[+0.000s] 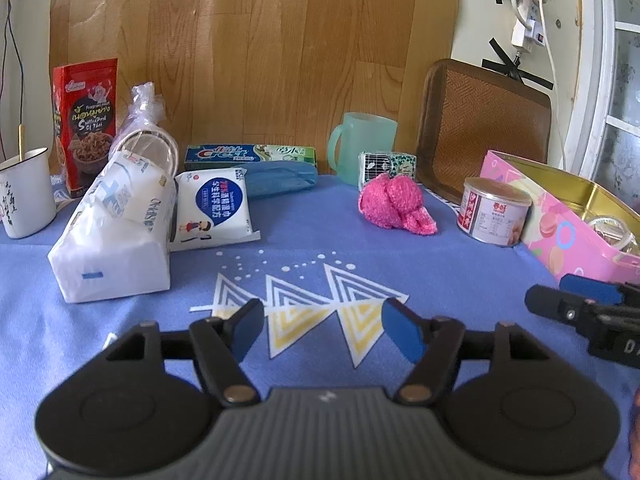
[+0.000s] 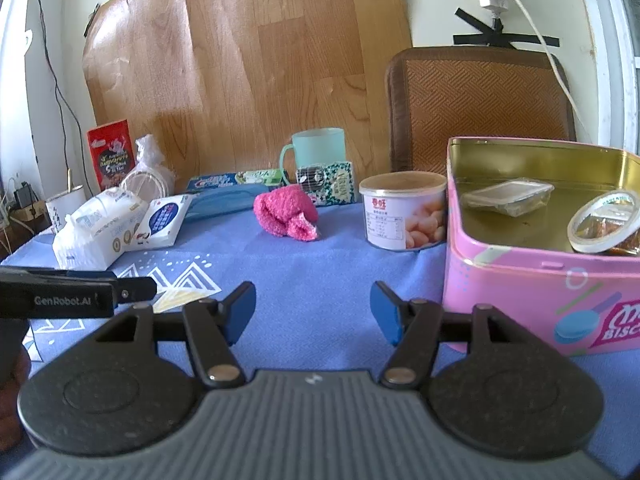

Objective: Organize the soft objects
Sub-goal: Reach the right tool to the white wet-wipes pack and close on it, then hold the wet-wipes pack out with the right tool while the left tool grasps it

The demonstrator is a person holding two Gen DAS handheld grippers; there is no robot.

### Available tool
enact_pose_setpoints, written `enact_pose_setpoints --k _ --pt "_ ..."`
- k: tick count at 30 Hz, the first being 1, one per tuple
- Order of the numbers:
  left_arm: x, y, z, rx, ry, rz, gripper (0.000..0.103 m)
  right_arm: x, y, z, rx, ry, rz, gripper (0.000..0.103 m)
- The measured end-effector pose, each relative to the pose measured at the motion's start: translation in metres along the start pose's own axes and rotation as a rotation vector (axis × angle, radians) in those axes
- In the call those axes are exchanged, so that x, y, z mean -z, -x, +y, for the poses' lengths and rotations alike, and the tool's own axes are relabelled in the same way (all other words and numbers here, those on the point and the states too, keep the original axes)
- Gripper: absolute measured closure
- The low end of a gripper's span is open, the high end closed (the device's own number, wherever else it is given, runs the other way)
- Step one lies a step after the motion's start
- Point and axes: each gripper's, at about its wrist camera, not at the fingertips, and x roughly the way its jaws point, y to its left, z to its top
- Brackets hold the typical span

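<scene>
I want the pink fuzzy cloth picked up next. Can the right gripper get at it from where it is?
Probably yes. The right gripper is open and empty, and only bare blue tablecloth lies between it and the pink cloth. The can stands apart to its right.

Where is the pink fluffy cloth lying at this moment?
The pink fluffy cloth lies on the blue tablecloth, right of centre in the left wrist view, in front of the green mug and left of the white can.
</scene>
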Motion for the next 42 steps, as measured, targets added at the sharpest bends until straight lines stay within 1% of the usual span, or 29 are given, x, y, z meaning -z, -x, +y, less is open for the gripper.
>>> enact_pose_setpoints --k 1,3,5,6,7,9,10,12,13,16,19,20,21,22,23,24,26,29,31,34,36,38,40,41,42 --pt "-0.001 0.002 0.004 0.003 0.010 0.004 0.035 0.000 -0.002 0.002 -0.008 0.013 0.011 0.037" --pt "-0.001 0.008 0.016 -0.011 0.012 -0.004 0.035 -0.004 -0.008 0.007 -0.055 0.036 0.042 0.037" --pt "0.001 0.017 0.030 -0.051 0.002 -0.038 0.033 -0.012 -0.020 0.012 -0.111 0.029 0.071 0.037" --pt "0.002 0.021 0.039 -0.071 0.011 -0.056 0.032 -0.018 -0.027 0.016 -0.140 0.022 0.081 0.038" --pt "0.003 0.024 0.047 -0.070 0.037 -0.063 0.032 -0.026 -0.038 0.021 -0.177 0.013 0.092 0.038" --pt "0.004 0.027 0.065 -0.011 0.131 -0.075 0.032 -0.042 -0.061 0.032 -0.238 -0.006 0.110 0.038" --pt "0.005 0.030 0.070 0.004 0.159 -0.103 0.032 -0.051 -0.078 0.040 -0.272 -0.025 0.127 0.038" --pt "0.006 0.035 0.072 0.018 0.177 -0.162 0.032 -0.065 -0.114 0.055 -0.340 -0.062 0.172 0.038" --pt "0.007 0.036 0.072 0.022 0.171 -0.178 0.032 -0.069 -0.132 0.064 -0.369 -0.073 0.196 0.038" --pt "0.008 0.040 0.071 0.028 0.169 -0.212 0.032 -0.076 -0.181 0.084 -0.403 -0.123 0.273 0.038" --pt "0.008 0.042 0.081 0.041 0.221 -0.220 0.032 -0.073 -0.224 0.099 -0.400 -0.179 0.350 0.037" --pt "0.009 0.041 0.084 0.044 0.238 -0.221 0.032 -0.073 -0.228 0.100 -0.411 -0.195 0.338 0.040" --pt "0.008 0.040 0.086 0.044 0.250 -0.223 0.032 -0.073 -0.231 0.101 -0.434 -0.209 0.353 0.065" --pt "0.008 0.040 0.087 0.045 0.254 -0.225 0.032 -0.073 -0.233 0.100 -0.460 -0.237 0.381 0.072" --pt "0.008 0.040 0.087 0.043 0.251 -0.229 0.032 -0.073 -0.229 0.098 -0.462 -0.260 0.378 0.075" --pt "0.008 0.040 0.085 0.040 0.243 -0.234 0.032 -0.073 -0.223 0.096 -0.462 -0.254 0.368 0.079" --pt "0.008 0.041 0.083 0.036 0.229 -0.240 0.032 -0.075 -0.208 0.088 -0.456 -0.233 0.351 0.081" --pt "0.010 0.043 0.081 0.032 0.223 -0.245 0.029 -0.072 -0.178 0.065 -0.443 -0.245 0.345 0.082" --pt "0.010 0.043 0.081 0.034 0.221 -0.240 0.029 -0.067 -0.156 0.046 -0.447 -0.261 0.359 0.083" --pt "0.009 0.042 0.078 0.041 0.202 -0.222 0.029 -0.056 -0.111 0.018 -0.456 -0.267 0.360 0.083" --pt "0.008 0.039 0.075 0.064 0.176 -0.190 0.029 -0.048 -0.079 0.000 -0.434 -0.245 0.342 0.082" --pt "0.006 0.032 0.069 0.105 0.138 -0.135 0.029 -0.041 -0.046 -0.014 -0.354 -0.187 0.298 0.076" --pt "0.002 0.026 0.059 0.136 0.099 -0.078 0.029 -0.032 -0.015 -0.017 -0.251 -0.097 0.235 0.052" --pt "0.001 0.024 0.052 0.155 0.090 -0.055 0.029 -0.026 0.000 -0.018 -0.229 -0.059 0.203 0.033" --pt "0.000 0.023 0.046 0.199 0.102 -0.033 0.029 -0.020 0.013 -0.016 -0.226 -0.024 0.179 0.029"
